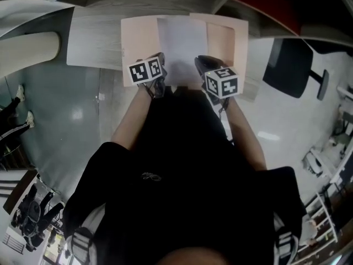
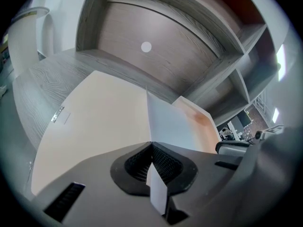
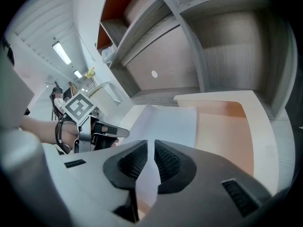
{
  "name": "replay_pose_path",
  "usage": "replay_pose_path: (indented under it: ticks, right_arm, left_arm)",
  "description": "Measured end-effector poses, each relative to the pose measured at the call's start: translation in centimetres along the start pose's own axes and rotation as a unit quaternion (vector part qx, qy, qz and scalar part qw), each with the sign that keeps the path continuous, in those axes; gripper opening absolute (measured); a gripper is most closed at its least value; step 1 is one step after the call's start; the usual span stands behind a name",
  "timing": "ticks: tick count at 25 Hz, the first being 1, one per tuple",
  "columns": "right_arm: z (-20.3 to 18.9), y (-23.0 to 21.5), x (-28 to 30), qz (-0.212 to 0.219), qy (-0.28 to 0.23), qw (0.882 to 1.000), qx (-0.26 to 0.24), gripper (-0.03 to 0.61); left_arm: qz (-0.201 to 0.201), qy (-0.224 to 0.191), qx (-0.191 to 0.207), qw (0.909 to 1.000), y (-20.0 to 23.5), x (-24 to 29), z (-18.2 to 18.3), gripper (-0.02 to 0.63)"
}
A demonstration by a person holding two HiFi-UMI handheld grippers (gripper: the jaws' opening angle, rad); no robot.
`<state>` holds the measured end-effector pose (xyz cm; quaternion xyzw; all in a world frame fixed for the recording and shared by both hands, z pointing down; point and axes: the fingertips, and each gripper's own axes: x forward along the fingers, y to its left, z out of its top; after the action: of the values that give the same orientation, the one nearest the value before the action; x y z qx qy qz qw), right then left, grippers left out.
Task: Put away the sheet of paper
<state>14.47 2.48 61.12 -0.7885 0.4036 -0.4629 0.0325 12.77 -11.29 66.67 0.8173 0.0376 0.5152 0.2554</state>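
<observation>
A white sheet of paper is held over an open peach folder that lies on the grey wood desk. My left gripper is shut on the sheet's near left edge. In the left gripper view the paper runs out from between the closed pads. My right gripper pinches the near right edge. In the right gripper view the paper passes through the narrow slit between the pads, with the folder's right flap beyond it.
Grey wood shelf compartments rise behind the desk, and a white dot marks the back panel. A black office chair stands on the floor to the right. At the left is a cream rounded seat.
</observation>
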Motion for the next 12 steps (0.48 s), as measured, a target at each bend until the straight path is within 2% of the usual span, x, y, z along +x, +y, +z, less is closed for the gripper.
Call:
replay_pose_path:
  ticks: [12]
  right_arm:
    - [1.6, 1.0, 1.0, -0.020, -0.002, 1.000, 0.019, 0.057]
  left_arm:
    - [-0.021, 0.019, 0.014, 0.9995, 0.3, -0.4, 1.8, 0.044]
